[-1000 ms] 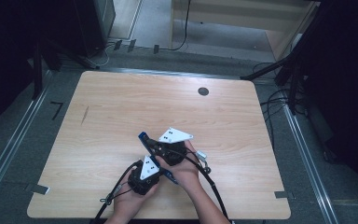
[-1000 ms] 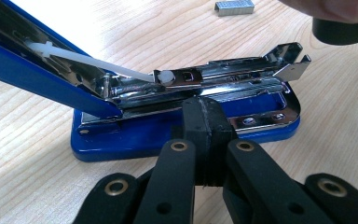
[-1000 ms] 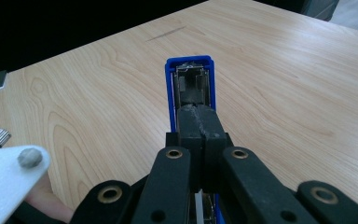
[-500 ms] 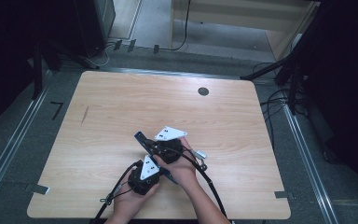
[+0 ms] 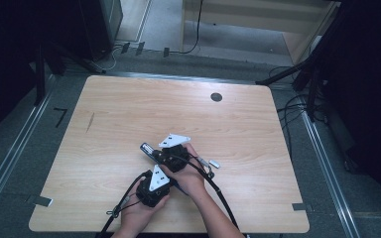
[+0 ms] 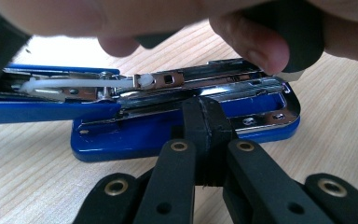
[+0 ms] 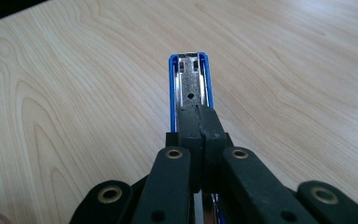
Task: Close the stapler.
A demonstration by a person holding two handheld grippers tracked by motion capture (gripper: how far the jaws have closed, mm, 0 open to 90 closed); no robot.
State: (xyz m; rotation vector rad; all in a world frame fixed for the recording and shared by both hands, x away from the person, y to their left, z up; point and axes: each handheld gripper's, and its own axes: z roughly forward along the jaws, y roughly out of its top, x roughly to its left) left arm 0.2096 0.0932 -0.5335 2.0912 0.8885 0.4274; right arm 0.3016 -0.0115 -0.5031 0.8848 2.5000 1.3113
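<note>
- Risk: the blue stapler (image 6: 186, 123) could skate or pivot on the smooth table (image 5: 258, 129) if it is pushed off-centre, since only closed jaw tips bear against it and nothing is clamped.
- Risk: the sprung metal magazine (image 6: 205, 81) looks lifted off the base; it could snap down on the person's fingertips (image 6: 256, 44) resting at its front end.
- Left hand-held gripper (image 6: 207, 126): jaws shut, tips pressed together, butted against the stapler's long side at its base; nothing is seen gripped between them.
- Right hand-held gripper (image 7: 200, 122): jaws shut, tips laid on top of the stapler along its length; whether anything is pinched cannot be told.
- Stapler location: flat on the table near the person's edge, directly ahead of both sets of jaws, largely covered by the hands in the high view.
</note>
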